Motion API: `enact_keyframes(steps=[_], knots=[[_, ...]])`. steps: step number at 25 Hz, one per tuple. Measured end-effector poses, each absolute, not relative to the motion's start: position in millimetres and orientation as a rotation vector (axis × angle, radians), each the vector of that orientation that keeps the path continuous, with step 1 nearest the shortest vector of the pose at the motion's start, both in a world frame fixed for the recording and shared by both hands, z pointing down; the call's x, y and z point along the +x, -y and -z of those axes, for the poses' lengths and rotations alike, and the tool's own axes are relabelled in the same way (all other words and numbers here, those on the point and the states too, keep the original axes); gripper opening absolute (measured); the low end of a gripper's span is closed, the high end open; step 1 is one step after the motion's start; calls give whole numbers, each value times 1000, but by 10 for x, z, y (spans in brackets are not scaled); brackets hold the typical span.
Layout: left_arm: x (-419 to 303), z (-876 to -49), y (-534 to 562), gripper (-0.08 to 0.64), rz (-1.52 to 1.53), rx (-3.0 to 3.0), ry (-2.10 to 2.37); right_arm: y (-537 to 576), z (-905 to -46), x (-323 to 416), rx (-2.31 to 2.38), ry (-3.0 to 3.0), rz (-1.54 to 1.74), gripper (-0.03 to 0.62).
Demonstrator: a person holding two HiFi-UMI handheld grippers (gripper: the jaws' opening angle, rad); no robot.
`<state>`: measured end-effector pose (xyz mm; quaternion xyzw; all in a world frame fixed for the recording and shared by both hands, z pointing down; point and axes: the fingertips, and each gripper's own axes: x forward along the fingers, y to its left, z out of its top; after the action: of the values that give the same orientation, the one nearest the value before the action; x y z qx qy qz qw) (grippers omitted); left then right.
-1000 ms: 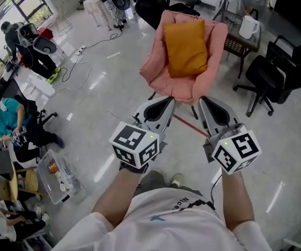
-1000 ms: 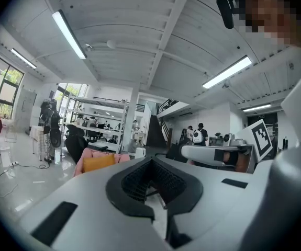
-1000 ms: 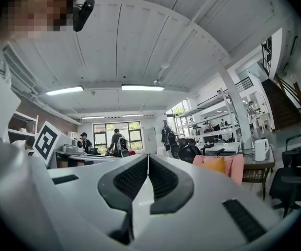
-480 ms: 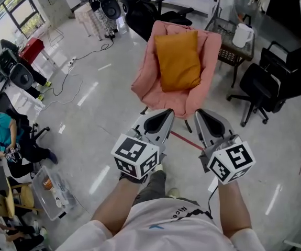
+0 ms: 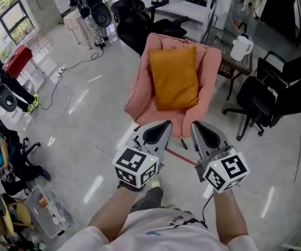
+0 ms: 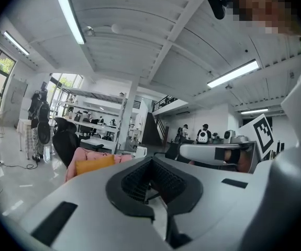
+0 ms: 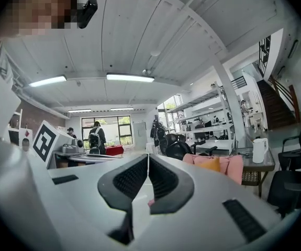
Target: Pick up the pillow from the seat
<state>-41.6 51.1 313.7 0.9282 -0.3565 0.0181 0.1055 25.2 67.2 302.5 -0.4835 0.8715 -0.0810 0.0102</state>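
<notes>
Head view: the orange pillow (image 5: 174, 77) lies in the pink chair (image 5: 138, 95), leaning up the backrest and filling the middle of the seat, its top corners close to the chair's upper edge. The left gripper (image 5: 166, 124) and right gripper (image 5: 194, 125) hang side by side at the seat's front edge, apart from the pillow. Both pairs of jaws are pressed together with nothing between them (each gripper's own view shows the tips meeting, with the chair beyond). A black office chair (image 5: 260, 95) stands off the pink chair's right side.

Pillow (image 5: 174, 77) and chair (image 5: 212, 69) closer.
</notes>
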Motion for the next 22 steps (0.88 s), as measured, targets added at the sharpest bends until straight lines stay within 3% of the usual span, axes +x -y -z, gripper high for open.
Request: enact_keyframes(steps=[12, 22], knots=[[-543, -3072, 729, 11, -39, 2780, 958, 572, -2933, 31, -1599, -2696, 235, 17], [-207, -3218, 1716, 11, -26, 2761, 987, 1663, -3093, 458, -1624, -2664, 284, 18]])
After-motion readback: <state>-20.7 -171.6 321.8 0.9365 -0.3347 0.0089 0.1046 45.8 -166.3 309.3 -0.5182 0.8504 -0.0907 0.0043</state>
